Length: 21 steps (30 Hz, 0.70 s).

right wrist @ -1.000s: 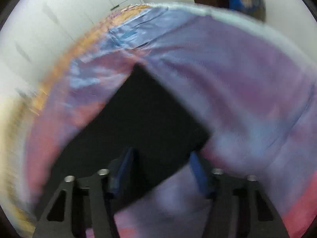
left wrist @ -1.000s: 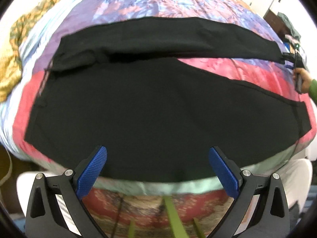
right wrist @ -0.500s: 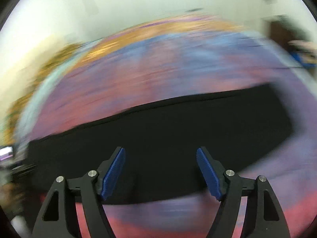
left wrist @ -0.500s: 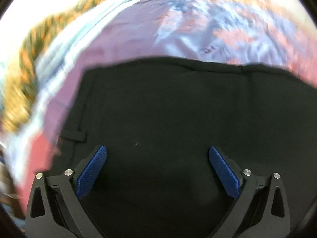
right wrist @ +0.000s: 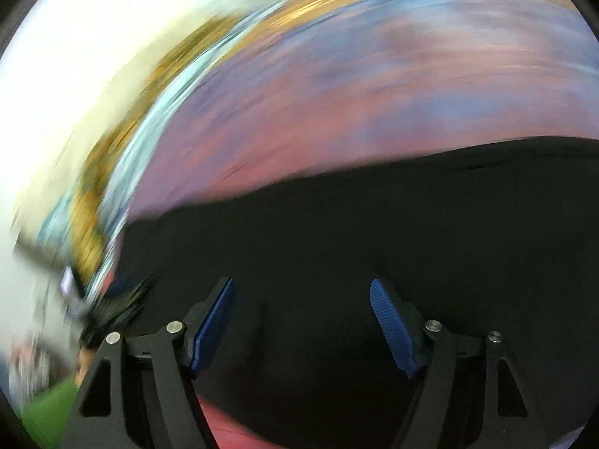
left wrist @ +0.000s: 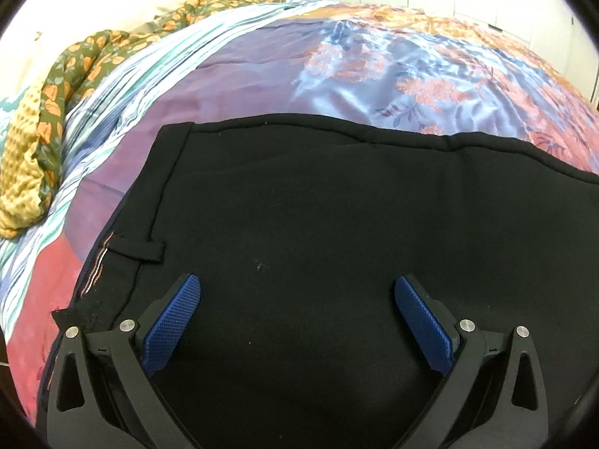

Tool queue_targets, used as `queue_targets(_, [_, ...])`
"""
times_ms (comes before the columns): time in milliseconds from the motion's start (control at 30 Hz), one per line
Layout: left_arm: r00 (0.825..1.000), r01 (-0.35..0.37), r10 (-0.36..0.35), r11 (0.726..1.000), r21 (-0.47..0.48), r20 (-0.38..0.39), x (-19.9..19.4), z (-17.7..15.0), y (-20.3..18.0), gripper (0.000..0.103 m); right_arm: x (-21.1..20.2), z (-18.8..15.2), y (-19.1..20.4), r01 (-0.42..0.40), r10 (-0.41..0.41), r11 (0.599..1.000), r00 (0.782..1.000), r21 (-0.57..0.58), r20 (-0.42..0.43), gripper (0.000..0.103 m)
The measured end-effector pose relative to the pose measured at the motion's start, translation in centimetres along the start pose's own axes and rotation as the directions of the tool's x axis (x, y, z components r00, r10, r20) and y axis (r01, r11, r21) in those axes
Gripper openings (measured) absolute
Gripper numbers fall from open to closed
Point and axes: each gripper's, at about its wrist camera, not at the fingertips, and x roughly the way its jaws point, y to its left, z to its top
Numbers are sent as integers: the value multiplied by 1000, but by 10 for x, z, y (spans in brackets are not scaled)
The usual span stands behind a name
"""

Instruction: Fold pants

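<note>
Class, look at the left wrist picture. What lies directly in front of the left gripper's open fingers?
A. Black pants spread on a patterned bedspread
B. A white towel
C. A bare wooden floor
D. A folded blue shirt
A: the left gripper stands open over the black pants, which lie spread on the patterned bedspread, waistband and belt loop at left.

One pair of black pants (left wrist: 337, 224), one bedspread (left wrist: 374, 67), two grippers.
</note>
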Motion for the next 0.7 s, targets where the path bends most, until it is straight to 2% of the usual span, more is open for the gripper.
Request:
queue_targets(33, [1000,-1,1,1000,0,0,0,0,-1,103,-22,6,-40,62,-65,995,997,78,45,69])
queue_targets(67, [1000,0,0,1000,0,-2,1,1,-1,103,-48,8,-75,150,-163,978,983,141,80,69])
queue_targets(100, [1000,2,-2,1000,-2,-6,1,1,0,103,-74,7,-102,279,-301,941,949,191,98,70])
queue_targets(133, [1000,5,-5,1000,-3,-12,0,2,1,103,-102,3,-125,401,-431,886,897,233,99,72])
queue_targets(167, [1000,8,-8,1000,1,-26,-1,5,1,102,-124,-4,-137,423,-462,868,880,259,112,72])
queue_targets(233, [998,10,-9,1000,27,-64,-13,10,1,102,-164,-25,-141,371,-425,885,891,282,162,73])
queue_targets(300, [998,50,-48,998,29,-40,-47,3,1,102,-190,-58,-120,306,-349,925,918,224,187,75])
queue_targets(367, [991,134,-134,990,43,-17,-87,-16,-2,102,-206,-106,-85,212,-238,965,954,155,181,83])
queue_targets(400, [983,185,-184,981,58,-23,-106,-30,-8,102,-210,-119,-75,164,-185,978,968,131,172,86])
queue_targets(467, [957,289,-282,951,107,-74,-136,-64,-30,102,-200,-167,-29,49,-59,996,989,77,134,86])
queue_targets(567, [906,418,-387,881,221,-170,-164,-117,-73,102,-173,-220,23,-120,115,991,989,50,97,86])
queue_targets(600, [898,437,-395,859,269,-196,-169,-133,-85,102,-157,-232,42,-175,172,984,982,43,76,86])
queue_targets(633, [903,426,-378,851,307,-204,-170,-145,-93,102,-137,-243,60,-217,215,975,975,40,46,86])
queue_targets(700, [924,379,-332,863,334,-190,-167,-157,-91,103,-110,-260,82,-223,223,974,975,41,1,86])
